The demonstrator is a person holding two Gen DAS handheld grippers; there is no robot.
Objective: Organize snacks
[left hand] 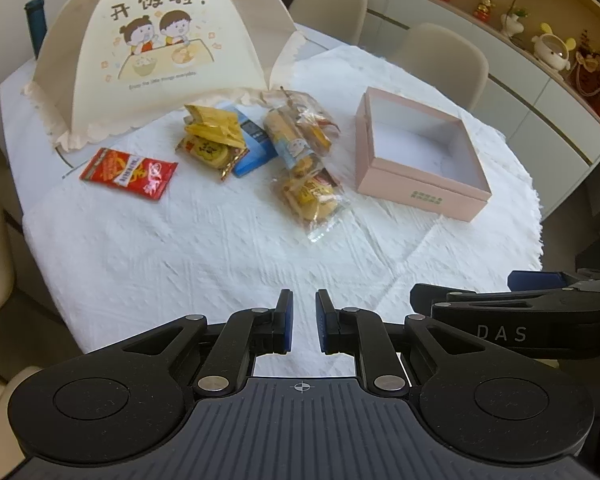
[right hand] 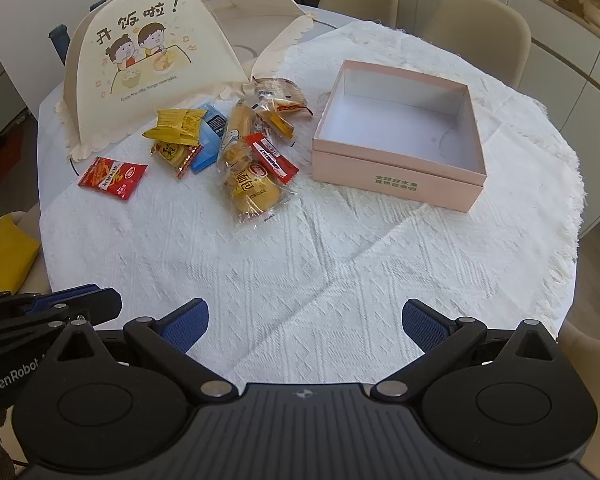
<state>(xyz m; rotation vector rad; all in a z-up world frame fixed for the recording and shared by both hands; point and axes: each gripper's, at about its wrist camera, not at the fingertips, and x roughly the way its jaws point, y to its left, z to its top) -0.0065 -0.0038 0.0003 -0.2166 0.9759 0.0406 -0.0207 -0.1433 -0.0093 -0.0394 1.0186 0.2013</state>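
Observation:
Several snack packets lie in a pile on the white tablecloth: a red packet [left hand: 129,173] [right hand: 112,177] apart at the left, yellow packets [left hand: 214,128] [right hand: 179,123], a blue packet [left hand: 254,148], clear bread bags [left hand: 310,196] [right hand: 254,190] and a small red bar [right hand: 271,157]. An empty pink box [left hand: 416,152] [right hand: 400,136] stands open to their right. My left gripper [left hand: 304,320] hovers near the table's front edge, jaws nearly together with a small gap, holding nothing. My right gripper [right hand: 304,324] is wide open and empty beside it.
A cream mesh food cover [left hand: 160,48] [right hand: 160,52] with a cartoon print stands behind the snacks. Beige chairs [left hand: 440,60] ring the round table. A shelf with ornaments [left hand: 552,48] runs along the back right. A yellow cushion [right hand: 4,252] lies at the left.

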